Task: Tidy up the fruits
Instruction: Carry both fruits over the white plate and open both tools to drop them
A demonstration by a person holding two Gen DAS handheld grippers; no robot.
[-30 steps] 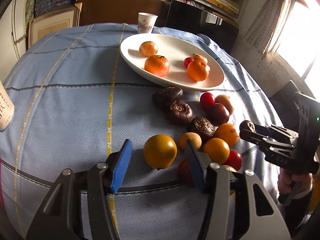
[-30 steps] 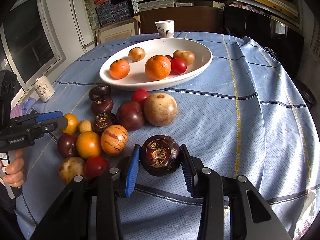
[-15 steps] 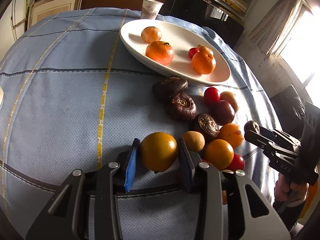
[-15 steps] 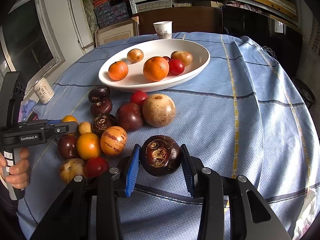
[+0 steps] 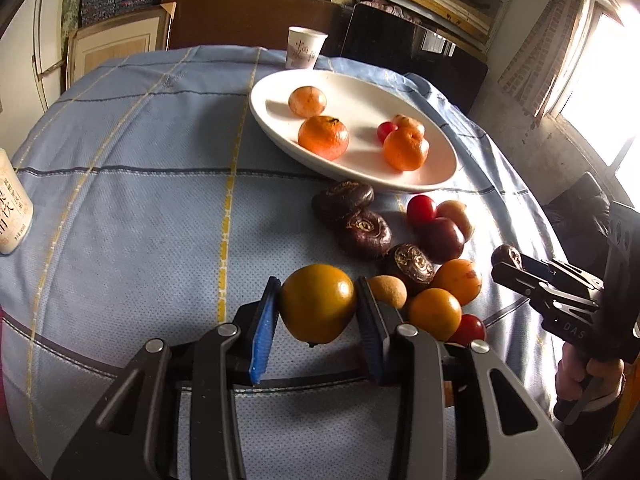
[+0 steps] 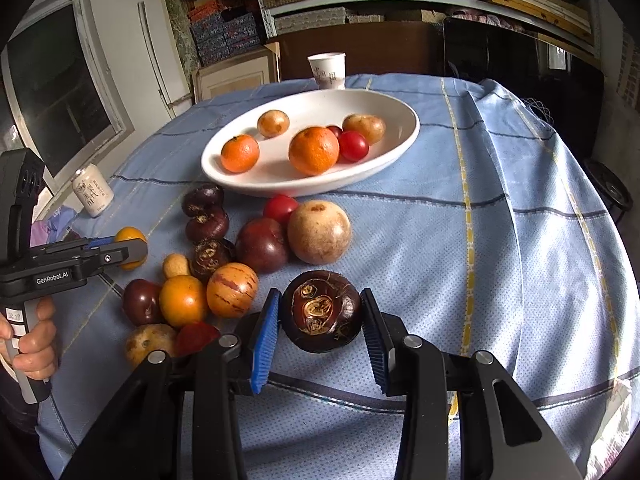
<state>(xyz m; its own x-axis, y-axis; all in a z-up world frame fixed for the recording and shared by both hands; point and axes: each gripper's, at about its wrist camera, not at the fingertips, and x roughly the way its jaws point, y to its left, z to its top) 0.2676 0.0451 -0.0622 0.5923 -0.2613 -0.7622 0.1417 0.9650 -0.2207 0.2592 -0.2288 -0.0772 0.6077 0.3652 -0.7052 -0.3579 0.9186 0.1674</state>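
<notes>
Orange (image 5: 318, 303): round, yellow-orange, clamped between blue pads.
Chestnut (image 6: 322, 311): dark brown, scarred crown facing camera, clamped likewise.
Plate (image 6: 384, 160): white oval, five fruits inside.
Pile (image 6: 224, 264): mixed loose fruits before plate.

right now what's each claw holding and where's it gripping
Left claw pinches the yellow-orange fruit across its two sides. Right claw pinches the dark water chestnut the same way, across its sides.

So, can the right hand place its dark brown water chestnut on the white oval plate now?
Probably yes: the dark brown water chestnut is held, and bare space shows in the white oval plate.
</notes>
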